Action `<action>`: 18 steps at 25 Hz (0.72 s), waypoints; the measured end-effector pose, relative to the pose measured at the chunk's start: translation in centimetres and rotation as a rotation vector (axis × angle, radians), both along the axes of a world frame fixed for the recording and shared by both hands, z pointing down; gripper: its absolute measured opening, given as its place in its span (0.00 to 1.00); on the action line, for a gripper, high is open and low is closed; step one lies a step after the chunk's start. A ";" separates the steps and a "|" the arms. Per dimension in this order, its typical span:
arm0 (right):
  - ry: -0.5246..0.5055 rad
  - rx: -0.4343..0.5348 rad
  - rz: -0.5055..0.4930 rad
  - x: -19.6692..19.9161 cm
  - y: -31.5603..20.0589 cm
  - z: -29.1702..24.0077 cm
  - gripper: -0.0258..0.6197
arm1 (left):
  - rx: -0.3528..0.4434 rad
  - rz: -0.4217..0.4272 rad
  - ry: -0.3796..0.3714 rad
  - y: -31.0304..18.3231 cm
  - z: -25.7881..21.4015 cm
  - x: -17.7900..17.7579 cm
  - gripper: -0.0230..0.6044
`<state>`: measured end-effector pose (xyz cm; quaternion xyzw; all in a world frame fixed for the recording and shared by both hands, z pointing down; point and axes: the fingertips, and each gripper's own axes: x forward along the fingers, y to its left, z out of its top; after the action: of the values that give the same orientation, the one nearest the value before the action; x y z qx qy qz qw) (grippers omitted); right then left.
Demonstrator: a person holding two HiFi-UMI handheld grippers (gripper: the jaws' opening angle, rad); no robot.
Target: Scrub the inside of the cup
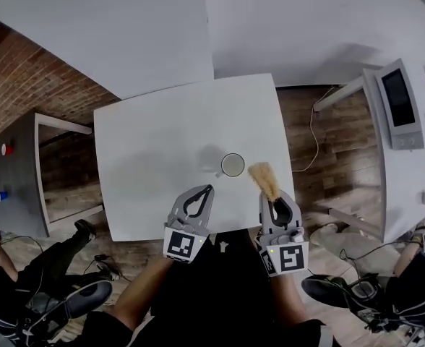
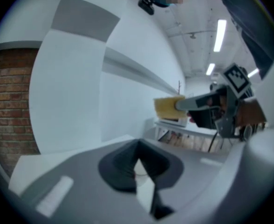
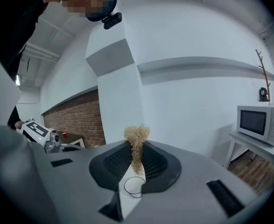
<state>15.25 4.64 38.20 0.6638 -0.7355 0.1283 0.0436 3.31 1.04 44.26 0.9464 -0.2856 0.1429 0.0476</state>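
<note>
A white cup (image 1: 232,165) stands on the white table (image 1: 140,143), at 10 o'clock from the right gripper (image 1: 274,202), which clamps a straw-coloured fibre scrubber (image 1: 263,178). The left gripper (image 1: 208,190) is clenched and empty.

No legible text, label, brand, number or sign on any surface in any view.
</note>
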 end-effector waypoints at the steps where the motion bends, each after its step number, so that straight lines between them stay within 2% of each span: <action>1: -0.004 -0.011 -0.022 0.1 -0.5 0.3 0.11 | -0.021 0.001 -0.034 -0.1 1.2 0.3 0.04; 4: -0.009 -0.041 -0.087 0.6 -1.8 1.4 0.11 | -0.056 0.009 -0.092 -0.7 3.8 1.0 0.05; 7: 0.000 -0.078 -0.125 0.9 -2.7 2.5 0.11 | -0.116 0.051 -0.152 -0.7 6.6 1.2 0.12; 9: 0.007 -0.114 -0.137 0.9 -3.2 3.2 0.11 | -0.138 0.077 -0.192 -0.9 8.4 1.2 0.13; 13: 0.059 -0.212 -0.157 0.6 -4.0 4.4 0.11 | -0.182 0.106 -0.235 -1.1 11.7 1.2 0.23; 18: 0.107 -0.347 -0.321 -1.4 -3.7 7.5 0.11 | -0.194 0.134 -0.273 -1.2 15.2 1.6 0.24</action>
<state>13.85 0.95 45.75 0.5269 -0.7952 0.2087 0.2157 4.90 -0.17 59.41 0.9262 -0.2108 0.2996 0.0899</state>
